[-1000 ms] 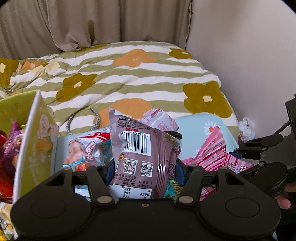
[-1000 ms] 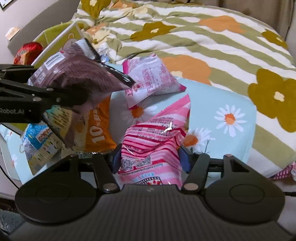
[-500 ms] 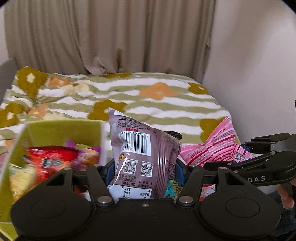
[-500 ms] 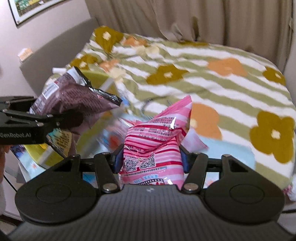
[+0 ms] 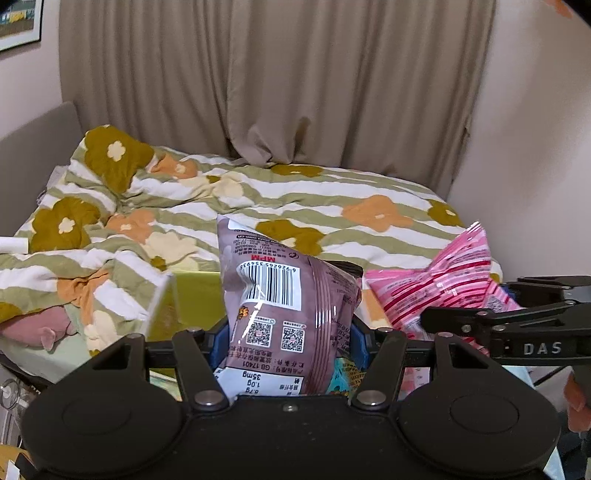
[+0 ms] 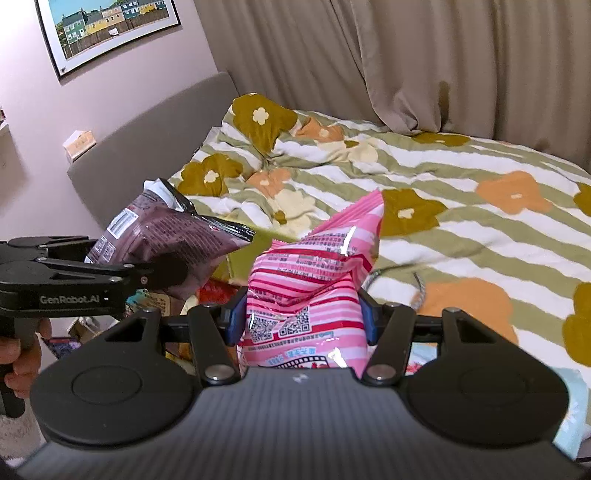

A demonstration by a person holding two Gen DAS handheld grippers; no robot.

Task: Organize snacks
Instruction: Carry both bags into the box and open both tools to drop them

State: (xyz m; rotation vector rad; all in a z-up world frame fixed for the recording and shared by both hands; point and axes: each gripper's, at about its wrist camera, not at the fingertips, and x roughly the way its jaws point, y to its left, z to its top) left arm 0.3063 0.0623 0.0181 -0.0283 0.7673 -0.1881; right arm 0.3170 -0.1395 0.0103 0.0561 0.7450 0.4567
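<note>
My left gripper (image 5: 288, 341) is shut on a brown snack bag (image 5: 280, 306) with a barcode and two QR codes, held upright above the bed. In the right wrist view that same brown snack bag (image 6: 166, 236) and the left gripper (image 6: 166, 271) show at the left. My right gripper (image 6: 301, 319) is shut on a pink striped snack bag (image 6: 314, 280); the pink striped snack bag (image 5: 436, 284) also appears at the right of the left wrist view. A yellow-green box (image 5: 192, 299) with more snacks lies partly hidden below the brown bag.
The bed carries a green-striped flower quilt (image 6: 461, 206). A grey headboard (image 6: 155, 147) and a framed picture (image 6: 107, 29) are at the left wall, beige curtains (image 5: 277, 85) behind. A light-blue daisy cloth (image 6: 569, 410) shows at the lower right. A hand (image 6: 22, 354) grips the left handle.
Both grippers rose from the snack pile with their bags held. The views swung up toward the curtains and headboard; the loose snacks on the blue cloth dropped out of sight.
</note>
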